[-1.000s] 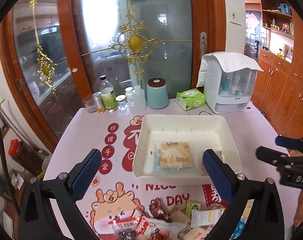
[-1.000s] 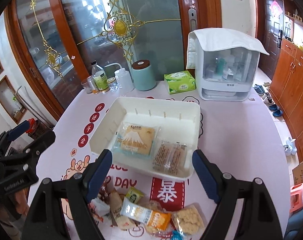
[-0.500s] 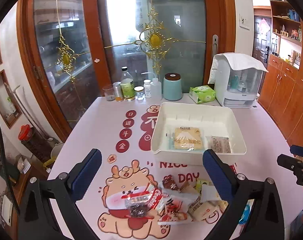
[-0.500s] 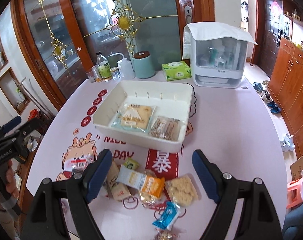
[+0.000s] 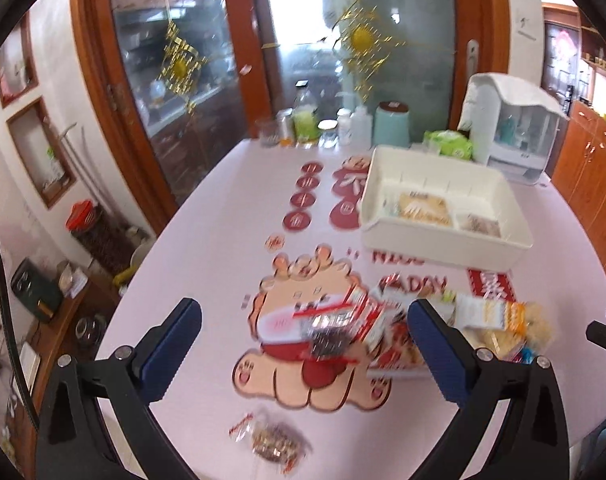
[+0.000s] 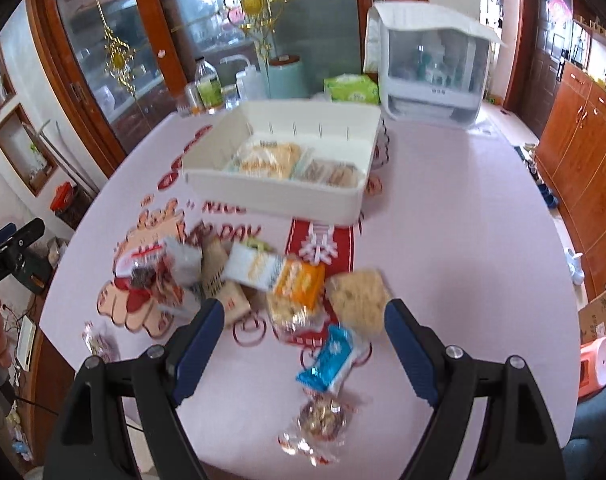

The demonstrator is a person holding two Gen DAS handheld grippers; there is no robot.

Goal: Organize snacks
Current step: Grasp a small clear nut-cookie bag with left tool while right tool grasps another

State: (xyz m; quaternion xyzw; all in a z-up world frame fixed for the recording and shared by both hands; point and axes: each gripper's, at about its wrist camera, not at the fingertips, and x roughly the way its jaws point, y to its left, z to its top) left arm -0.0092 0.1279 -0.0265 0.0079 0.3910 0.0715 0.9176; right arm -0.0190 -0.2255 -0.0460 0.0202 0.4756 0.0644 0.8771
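Observation:
A white bin (image 5: pixel 443 240) (image 6: pixel 271 196) sits mid-table with two wrapped snacks (image 5: pixel 423 209) (image 6: pixel 269 160) inside. A pile of loose snack packets (image 5: pixel 367 320) (image 6: pixel 259 276) lies in front of it on the pink tablecloth. A blue packet (image 6: pixel 329 362) and a clear round packet (image 6: pixel 321 424) lie nearest the right gripper. Another clear packet (image 5: pixel 271 440) lies near the table's front edge. My left gripper (image 5: pixel 303 344) is open above the pile's left side. My right gripper (image 6: pixel 303 344) is open above the blue packet. Both hold nothing.
Bottles and jars (image 5: pixel 311 128), a teal canister (image 5: pixel 391 124), a green tissue pack (image 6: pixel 351 88) and a white covered dispenser (image 6: pixel 431 72) line the table's far edge. Glass doors stand behind. Wooden cabinets (image 6: pixel 583 152) run along the right.
Both grippers have pulled back from the bin toward the table's near edge and now hover over the snack pile. More loose packets have come into view. Both stay open.

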